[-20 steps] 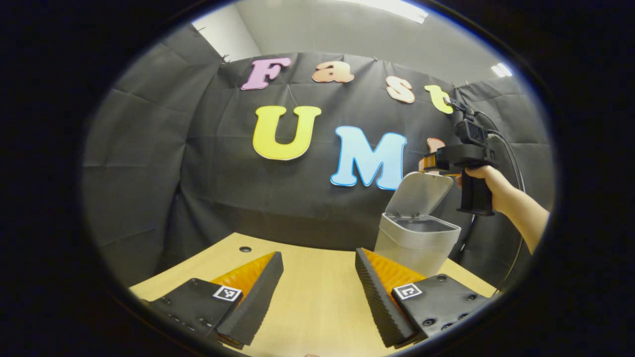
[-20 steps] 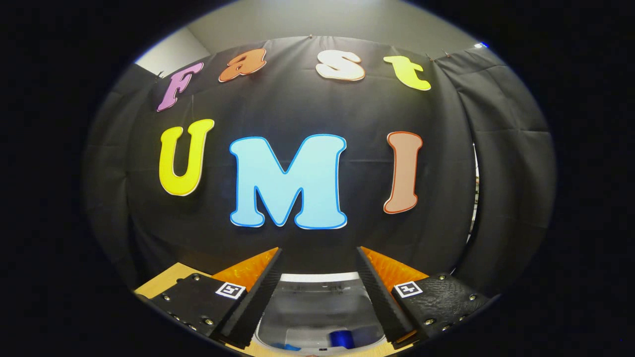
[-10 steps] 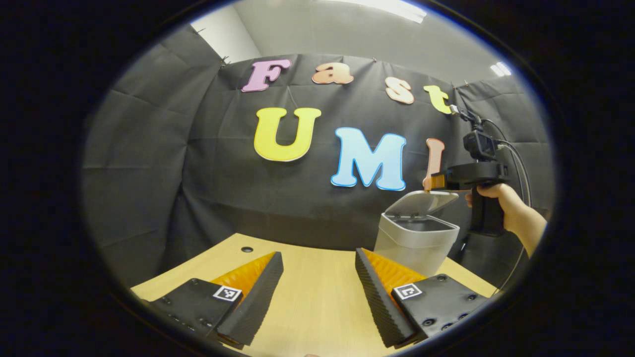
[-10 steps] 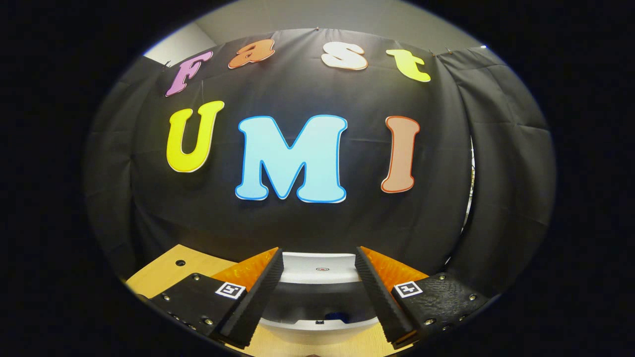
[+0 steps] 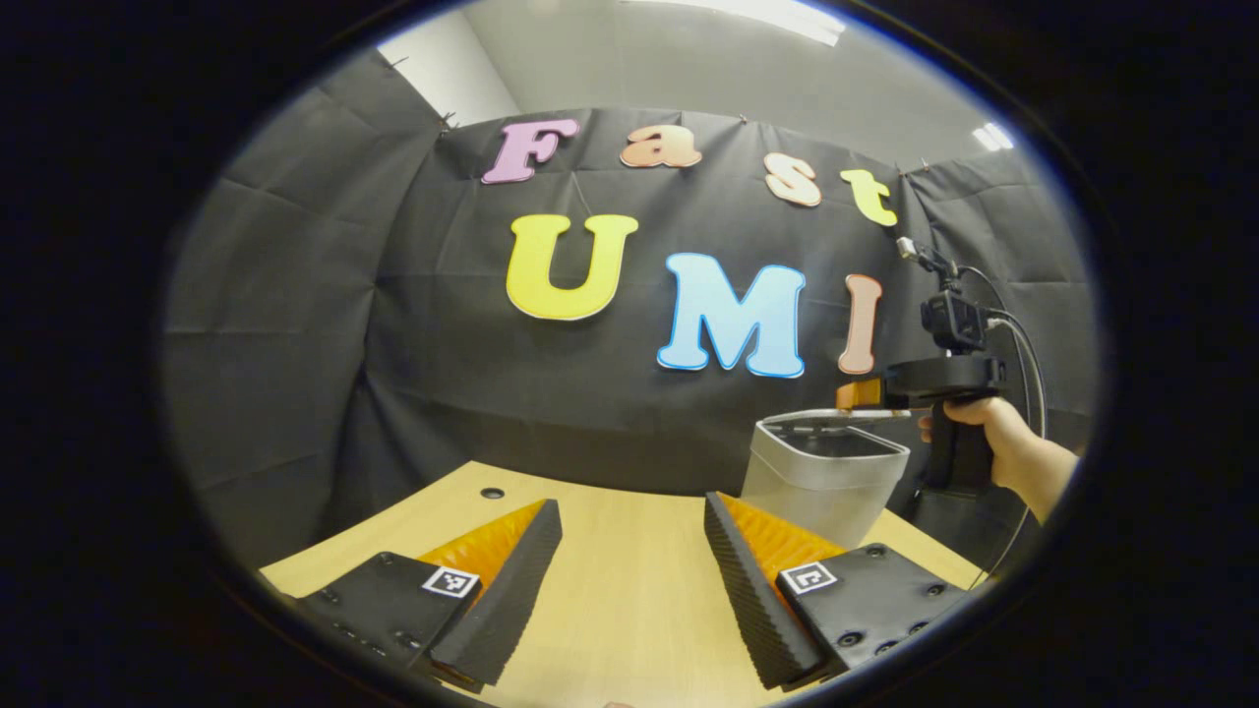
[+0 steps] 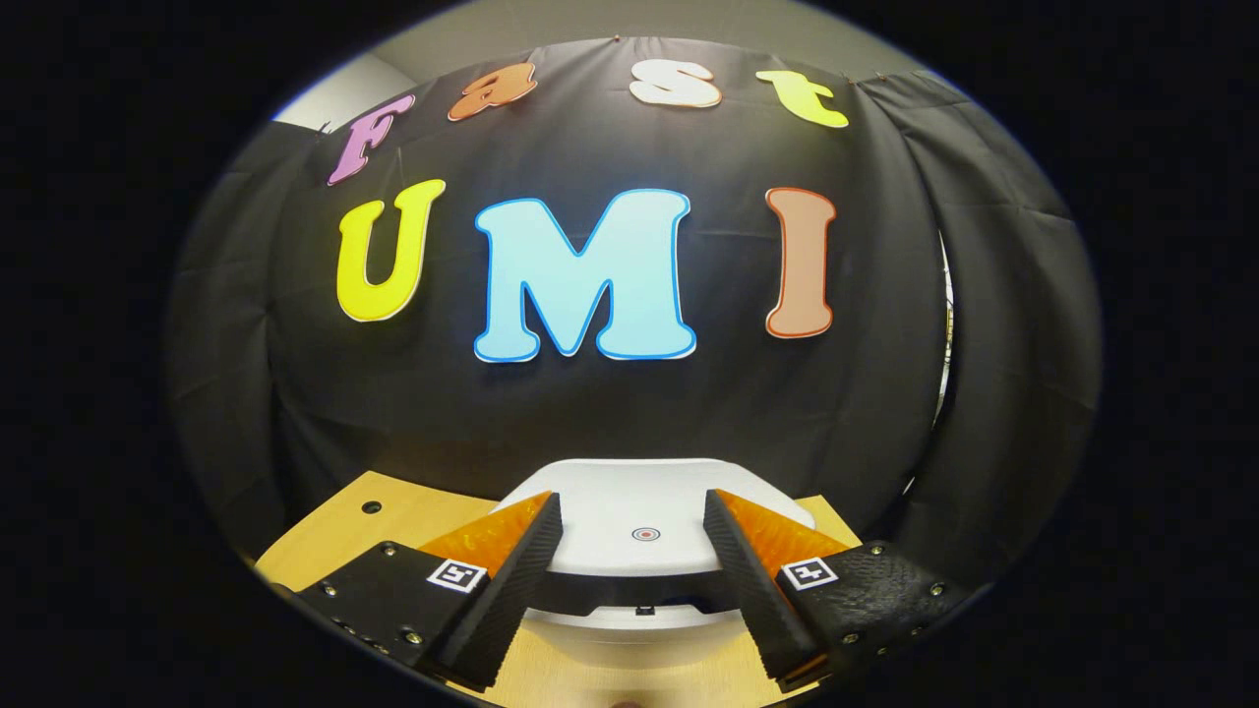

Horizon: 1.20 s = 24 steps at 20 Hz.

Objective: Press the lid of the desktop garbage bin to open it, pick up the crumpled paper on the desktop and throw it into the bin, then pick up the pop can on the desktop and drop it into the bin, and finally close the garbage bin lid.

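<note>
My right gripper [image 6: 632, 551], fingers spread, rests on the bin lid [image 6: 639, 511], nearly flat over the garbage bin [image 5: 821, 477]. I'd press straight down until it latches. Left gripper [image 5: 629, 570] hangs spread above the table [image 5: 610, 590].

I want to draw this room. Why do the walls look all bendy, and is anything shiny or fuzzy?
Left gripper view: the lens bulges the cloth wall; ceiling lights glare white; the bin looks sharp. Right gripper view: same bulge; the white lid is bright but sharp, with no blur.
</note>
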Tool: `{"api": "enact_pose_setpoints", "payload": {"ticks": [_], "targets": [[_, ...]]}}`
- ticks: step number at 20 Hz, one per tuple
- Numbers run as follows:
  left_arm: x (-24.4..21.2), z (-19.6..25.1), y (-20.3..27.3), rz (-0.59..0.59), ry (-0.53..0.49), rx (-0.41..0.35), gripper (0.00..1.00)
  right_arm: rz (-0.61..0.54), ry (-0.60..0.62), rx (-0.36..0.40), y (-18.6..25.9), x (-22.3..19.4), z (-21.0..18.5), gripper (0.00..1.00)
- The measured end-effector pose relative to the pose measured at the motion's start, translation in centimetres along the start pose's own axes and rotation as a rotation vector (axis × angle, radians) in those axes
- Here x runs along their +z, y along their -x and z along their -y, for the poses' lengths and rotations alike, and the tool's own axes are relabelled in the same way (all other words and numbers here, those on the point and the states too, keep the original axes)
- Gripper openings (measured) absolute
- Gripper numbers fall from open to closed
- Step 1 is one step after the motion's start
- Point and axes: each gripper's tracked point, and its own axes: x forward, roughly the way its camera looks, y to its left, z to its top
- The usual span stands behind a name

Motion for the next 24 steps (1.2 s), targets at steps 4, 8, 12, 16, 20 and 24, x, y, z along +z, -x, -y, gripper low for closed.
{"api": "enact_pose_setpoints", "payload": {"ticks": [4,8,12,16,20,24], "targets": [[-0.1,-0.1,0.1,-0.006,-0.005,0.002,0.95,0.009,0.01,0.007,-1.0,-1.0,-0.2,0.93],[0.2,-0.2,0.2,-0.001,-0.02,0.008,0.95,0.012,0.01,0.009,-2.1,-1.6,-0.2,0.94],[0.1,-0.6,0.2,-0.007,-0.021,0.013,0.95,0.034,0.022,0.013,-3.0,-2.1,-0.3,0.94],[0.1,-0.9,-0.1,-0.007,-0.025,0.02,0.95,0.034,0.033,0.016,-3.6,-3.0,-0.2,0.94],[-0.1,-1.0,-0.3,-0.012,-0.028,0.023,0.96,0.061,0.041,0.014,-3.7,-3.1,-0.1,0.94],[-0.1,-1.3,-0.4,-0.013,-0.028,0.027,0.96,0.086,0.037,0.02,-3.9,-3.2,-0.1,0.94]]}}
